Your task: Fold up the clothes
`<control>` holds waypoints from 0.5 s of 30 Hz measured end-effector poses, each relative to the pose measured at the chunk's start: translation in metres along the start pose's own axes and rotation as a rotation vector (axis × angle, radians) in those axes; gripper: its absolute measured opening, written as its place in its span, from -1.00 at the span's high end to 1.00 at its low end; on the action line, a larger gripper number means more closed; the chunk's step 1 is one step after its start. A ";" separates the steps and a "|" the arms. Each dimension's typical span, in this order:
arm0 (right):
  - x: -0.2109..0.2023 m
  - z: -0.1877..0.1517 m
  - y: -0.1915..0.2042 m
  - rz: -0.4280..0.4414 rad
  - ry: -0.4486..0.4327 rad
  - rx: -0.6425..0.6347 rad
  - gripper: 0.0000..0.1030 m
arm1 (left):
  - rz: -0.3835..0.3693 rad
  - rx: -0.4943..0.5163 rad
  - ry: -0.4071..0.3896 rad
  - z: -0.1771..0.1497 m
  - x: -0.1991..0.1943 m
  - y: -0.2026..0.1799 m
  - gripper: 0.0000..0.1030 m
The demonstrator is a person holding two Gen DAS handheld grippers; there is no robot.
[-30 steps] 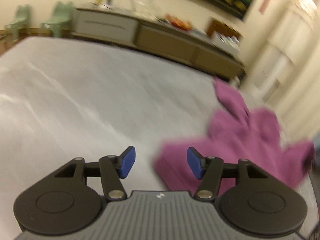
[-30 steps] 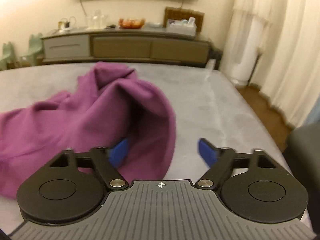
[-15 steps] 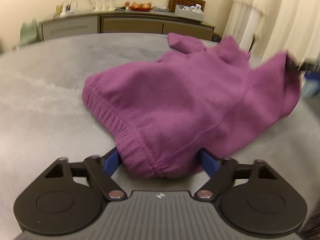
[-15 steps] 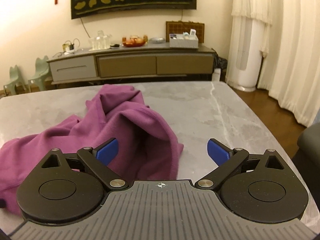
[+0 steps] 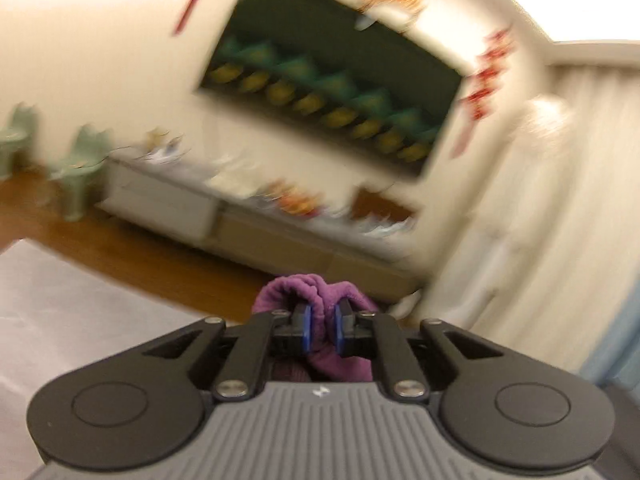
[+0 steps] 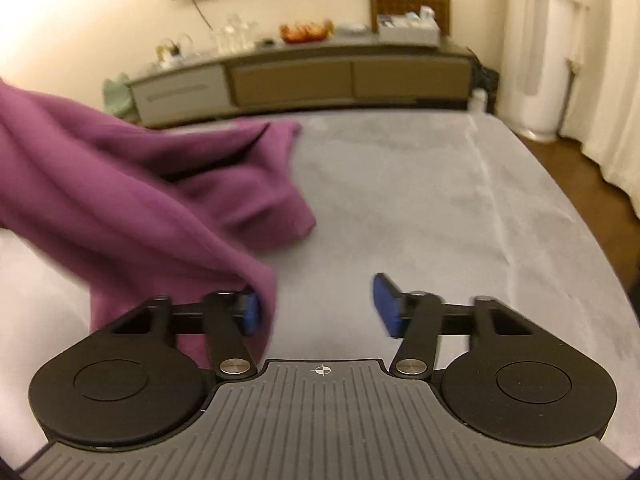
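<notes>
A purple sweatshirt [image 6: 132, 184] hangs from the upper left down onto the grey table [image 6: 420, 208] in the right wrist view, its lower folds resting on the surface. My left gripper [image 5: 320, 330] is shut on a bunched edge of the purple sweatshirt [image 5: 316, 292] and is raised, pointing at the wall. My right gripper [image 6: 318, 304] is open low over the table; a hanging fold of the cloth brushes its left blue pad [image 6: 251, 312], and nothing lies between the pads.
A long sideboard [image 6: 304, 76] with glassware and a fruit bowl stands along the far wall under a dark wall hanging [image 5: 332, 80]. White curtains [image 6: 600, 60] hang at the right. Green stools [image 5: 80, 160] stand on the wooden floor at the left.
My left gripper closed on the sweatshirt's hem and lifted it off the table, tilting upward. The cloth now hangs high at the left of the right wrist view. The right gripper stayed open.
</notes>
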State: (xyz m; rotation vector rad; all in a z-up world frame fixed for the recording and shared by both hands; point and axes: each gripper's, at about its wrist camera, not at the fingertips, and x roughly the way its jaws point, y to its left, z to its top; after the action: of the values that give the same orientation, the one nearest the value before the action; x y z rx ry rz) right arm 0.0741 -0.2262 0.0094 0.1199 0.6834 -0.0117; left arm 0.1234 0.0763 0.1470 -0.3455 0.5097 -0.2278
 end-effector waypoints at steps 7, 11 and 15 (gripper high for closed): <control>0.007 0.001 0.049 -0.056 -0.017 -0.122 -0.75 | 0.260 -0.027 0.183 -0.044 0.055 0.078 0.17; -0.009 -0.009 0.067 -0.016 -0.035 -0.198 -0.84 | 0.297 -0.098 0.203 -0.098 0.033 0.118 0.07; -0.014 -0.018 0.078 0.041 0.006 -0.236 -0.90 | 0.265 -0.149 0.203 -0.123 0.014 0.134 -0.09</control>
State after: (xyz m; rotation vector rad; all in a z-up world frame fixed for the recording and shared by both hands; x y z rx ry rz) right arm 0.0555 -0.1475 0.0131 -0.0932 0.6834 0.1084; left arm 0.0891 0.1629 -0.0103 -0.3974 0.7683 0.0330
